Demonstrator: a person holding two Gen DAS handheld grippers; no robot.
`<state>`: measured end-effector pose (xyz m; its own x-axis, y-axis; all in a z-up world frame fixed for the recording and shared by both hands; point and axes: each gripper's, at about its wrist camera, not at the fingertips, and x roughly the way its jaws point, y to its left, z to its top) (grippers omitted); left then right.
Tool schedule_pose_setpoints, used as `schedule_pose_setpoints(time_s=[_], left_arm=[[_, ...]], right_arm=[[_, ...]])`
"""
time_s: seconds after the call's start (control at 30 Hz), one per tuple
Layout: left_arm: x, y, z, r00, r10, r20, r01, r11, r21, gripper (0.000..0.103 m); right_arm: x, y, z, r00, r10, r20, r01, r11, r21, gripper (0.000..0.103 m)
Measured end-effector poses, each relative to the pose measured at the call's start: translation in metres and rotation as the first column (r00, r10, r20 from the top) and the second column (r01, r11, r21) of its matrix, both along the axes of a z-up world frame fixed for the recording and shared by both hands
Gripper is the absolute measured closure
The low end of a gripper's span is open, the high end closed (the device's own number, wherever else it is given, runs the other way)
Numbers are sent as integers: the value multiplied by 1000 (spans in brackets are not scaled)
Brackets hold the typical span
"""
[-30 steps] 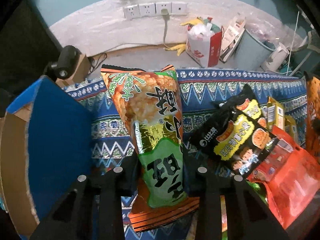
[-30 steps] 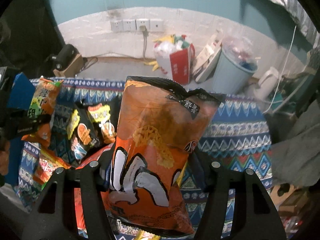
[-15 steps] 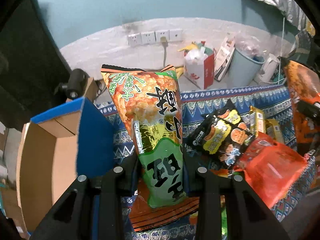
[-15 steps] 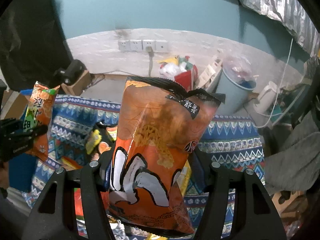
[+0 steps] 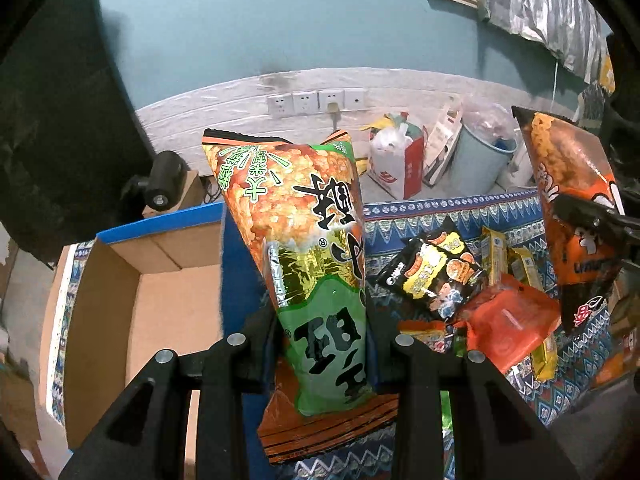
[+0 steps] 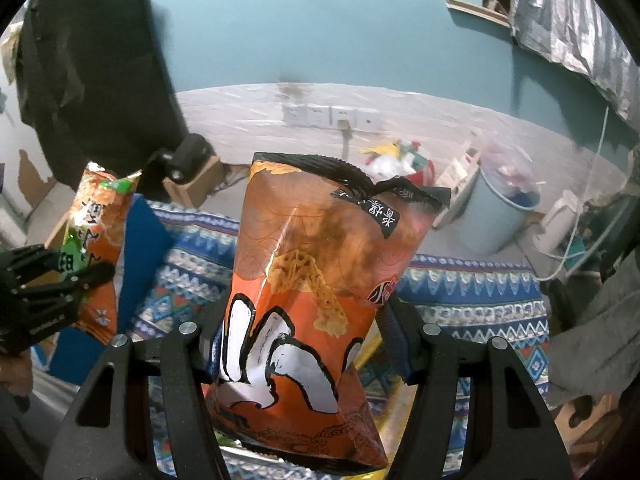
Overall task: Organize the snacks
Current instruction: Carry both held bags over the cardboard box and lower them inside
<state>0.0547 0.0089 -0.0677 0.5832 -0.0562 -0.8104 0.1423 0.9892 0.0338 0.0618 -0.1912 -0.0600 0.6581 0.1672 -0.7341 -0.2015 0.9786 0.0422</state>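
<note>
My left gripper [image 5: 326, 332] is shut on a green and orange snack bag [image 5: 304, 248], held upright in the air beside an open cardboard box [image 5: 160, 304] with a blue flap. My right gripper [image 6: 298, 328] is shut on an orange snack bag [image 6: 316, 280], also held upright above the table. Each gripper shows in the other's view: the orange bag at the right [image 5: 576, 216], the green bag at the left [image 6: 96, 236]. Loose snacks lie on the patterned cloth [image 5: 432, 212]: a black and yellow packet [image 5: 432, 276] and a red-orange packet [image 5: 508, 324].
Behind the table stand a white and red bag [image 5: 396, 160], a pale blue bin [image 5: 484, 160] and a white kettle [image 6: 560, 220]. A black camera on a small box [image 5: 164, 184] sits at the back left. Wall sockets [image 5: 316, 100] are on the far wall.
Both grippers have risen with their bags. The left one has drawn back, so the open box now shows at its left and more of the wall is in view.
</note>
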Motion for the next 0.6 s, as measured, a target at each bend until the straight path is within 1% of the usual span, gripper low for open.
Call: schedule_pose_setpoints(time_s=[0.27,0.4,0.6], left_arm=[[-17,38,11,999,44,17,-43,998,-37,69],[-25,59,15,997,71,18,-70,996,-54,69],[-34,88,14,993,119,19,-118,991,-57,69]], right_arm=[[-2,32,16,999,46,4,-46,998,38,41],[-1,56,21,996,84,9,-85,996,35,41],[4,102,24,989,151,9,-151,988,30,41]])
